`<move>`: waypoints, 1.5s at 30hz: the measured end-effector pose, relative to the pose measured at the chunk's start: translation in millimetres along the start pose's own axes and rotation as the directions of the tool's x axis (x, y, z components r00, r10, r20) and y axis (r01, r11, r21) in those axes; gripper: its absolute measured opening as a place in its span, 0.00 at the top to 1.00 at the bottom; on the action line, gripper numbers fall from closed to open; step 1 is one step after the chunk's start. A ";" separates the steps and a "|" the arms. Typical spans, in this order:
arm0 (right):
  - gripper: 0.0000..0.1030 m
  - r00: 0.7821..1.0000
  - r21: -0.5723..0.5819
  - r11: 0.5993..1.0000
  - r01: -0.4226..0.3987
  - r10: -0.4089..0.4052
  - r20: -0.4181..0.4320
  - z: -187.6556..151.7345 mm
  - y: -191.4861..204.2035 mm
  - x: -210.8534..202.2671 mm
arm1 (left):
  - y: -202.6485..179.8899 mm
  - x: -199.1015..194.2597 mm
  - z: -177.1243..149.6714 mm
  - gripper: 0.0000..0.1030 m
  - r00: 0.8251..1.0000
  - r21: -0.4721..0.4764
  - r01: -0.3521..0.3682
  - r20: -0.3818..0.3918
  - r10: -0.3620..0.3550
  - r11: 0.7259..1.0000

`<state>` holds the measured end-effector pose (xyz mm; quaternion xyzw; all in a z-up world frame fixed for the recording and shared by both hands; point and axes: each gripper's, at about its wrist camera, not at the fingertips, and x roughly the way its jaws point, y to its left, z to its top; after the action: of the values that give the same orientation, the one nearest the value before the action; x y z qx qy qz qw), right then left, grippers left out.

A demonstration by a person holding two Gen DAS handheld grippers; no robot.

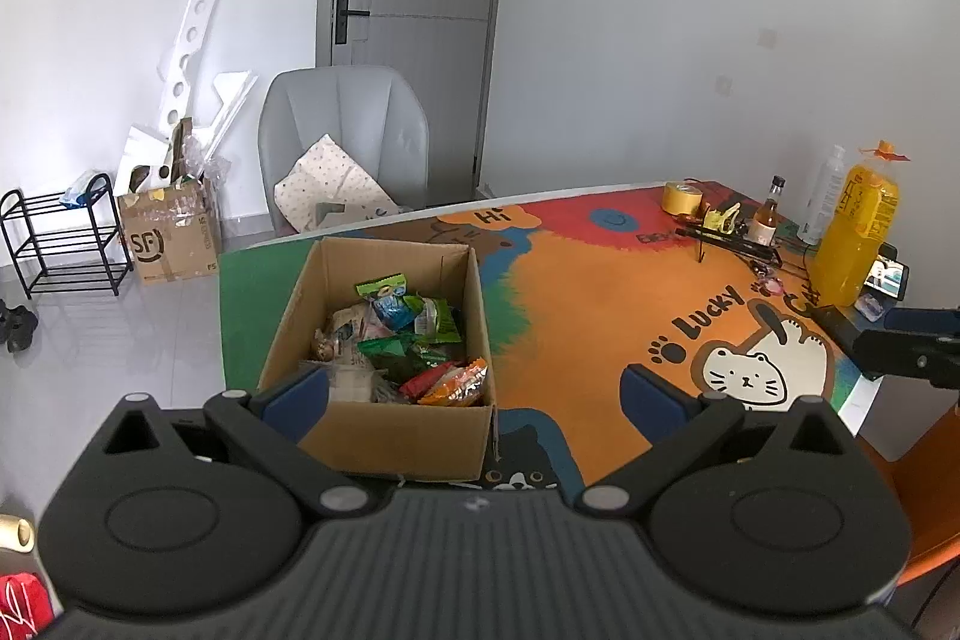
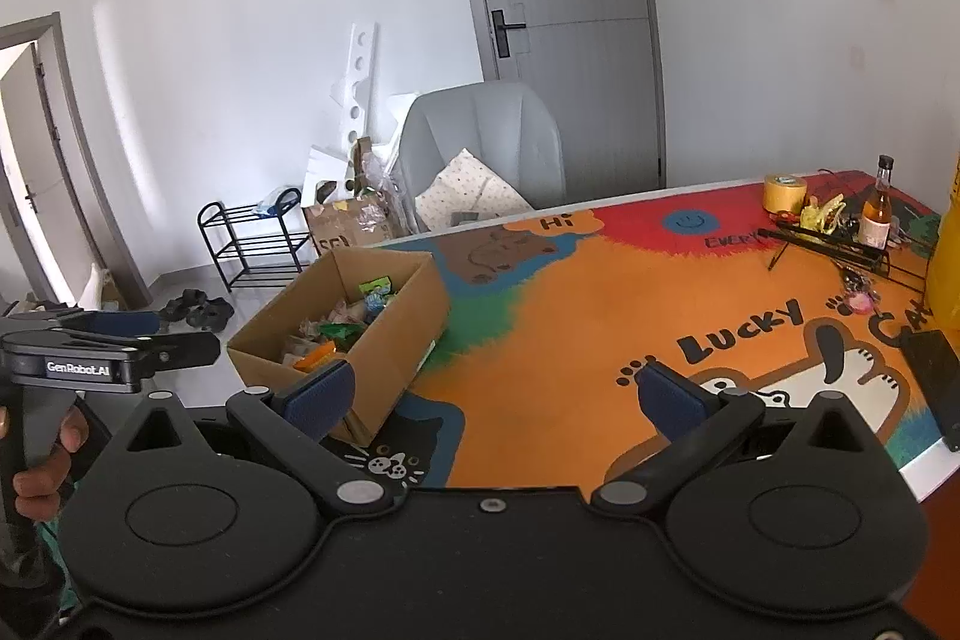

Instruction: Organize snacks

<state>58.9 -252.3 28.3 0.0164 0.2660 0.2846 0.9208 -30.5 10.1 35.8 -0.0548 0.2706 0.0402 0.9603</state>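
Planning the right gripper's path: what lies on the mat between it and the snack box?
Nothing: in the right wrist view, only bare printed mat lies between the open right gripper and the cardboard box.

A brown corrugated cardboard box (image 1: 384,424) with matt walls holds crinkly, glossy plastic snack packets (image 1: 414,346). It sits near the left edge of a table covered by a smooth, colourful printed mat (image 1: 588,316). The black gripper fingers (image 2: 318,391) look like matt plastic with blue pads.

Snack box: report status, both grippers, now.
Left gripper open, empty. Right gripper open, empty. Cardboard box holds the snack packets. Nothing blocking it.
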 end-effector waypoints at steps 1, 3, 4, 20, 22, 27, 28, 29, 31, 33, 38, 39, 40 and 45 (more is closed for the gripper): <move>0.00 1.000 0.000 1.000 0.000 0.000 -0.001 -0.4 0.8 -0.4 | 0.7 -1.0 0.4 0.00 1.000 -0.002 -0.001 0.002 0.001 1.000; 0.00 1.000 0.000 1.000 0.005 -0.005 -0.006 0.1 1.3 -0.6 | 1.4 -2.8 0.6 0.00 1.000 -0.006 -0.002 0.006 0.002 1.000; 0.00 1.000 -0.001 1.000 0.006 -0.006 -0.007 0.2 1.8 -0.7 | 1.6 -4.0 0.8 0.00 1.000 -0.005 0.001 0.010 -0.001 1.000; 0.00 1.000 0.009 1.000 -0.002 0.002 -0.017 1.4 -1.3 1.4 | 0.8 -2.7 0.2 0.00 1.000 0.002 0.011 0.004 -0.011 1.000; 0.00 1.000 0.012 1.000 -0.004 0.004 -0.021 1.4 -2.3 1.8 | 0.3 -2.6 0.0 0.00 1.000 -0.001 0.015 0.004 -0.015 1.000; 0.00 1.000 0.017 1.000 -0.005 0.005 -0.030 0.5 -2.9 2.6 | -1.5 -1.6 -1.5 0.00 1.000 0.005 0.016 0.004 -0.016 1.000; 0.00 0.999 0.017 1.000 -0.005 0.006 -0.031 0.5 -3.5 2.7 | -1.3 -1.3 -1.7 0.00 1.000 0.006 0.016 0.004 -0.016 1.000; 0.00 0.999 0.017 1.000 -0.007 0.007 -0.033 0.4 -3.8 2.9 | -1.3 -1.7 -2.1 0.00 1.000 0.007 0.016 0.003 -0.016 1.000; 0.00 0.999 0.016 1.000 -0.008 0.009 -0.035 0.7 -2.9 3.2 | -1.4 -1.3 -2.3 0.00 1.000 0.005 0.021 0.001 -0.021 1.000; 0.00 0.999 0.016 1.000 -0.006 0.007 -0.035 0.4 -2.5 3.0 | -2.0 -0.9 -2.9 0.00 1.000 0.006 0.024 0.000 -0.024 1.000; 0.00 0.999 0.016 1.000 -0.005 0.006 -0.035 0.4 -1.8 2.8 | -2.2 -0.6 -3.0 0.00 1.000 0.005 0.024 0.000 -0.024 1.000; 0.00 0.999 0.016 1.000 -0.005 0.006 -0.036 0.6 -2.2 2.7 | -2.2 -0.7 -2.8 0.00 1.000 0.007 0.023 0.001 -0.023 1.000; 0.00 0.999 0.016 1.000 -0.006 0.006 -0.035 0.3 -2.0 2.7 | -2.3 -0.3 -2.9 0.00 1.000 0.007 0.022 0.001 -0.022 1.000; 0.00 0.999 0.015 1.000 -0.006 0.006 -0.035 0.4 -2.0 2.4 | -2.0 -0.8 -3.0 0.00 1.000 0.006 0.023 0.001 -0.023 1.000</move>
<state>61.7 -252.7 27.1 0.0189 0.2843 0.2858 0.9150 -32.5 7.8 33.8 -0.0552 0.2695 0.0284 0.9610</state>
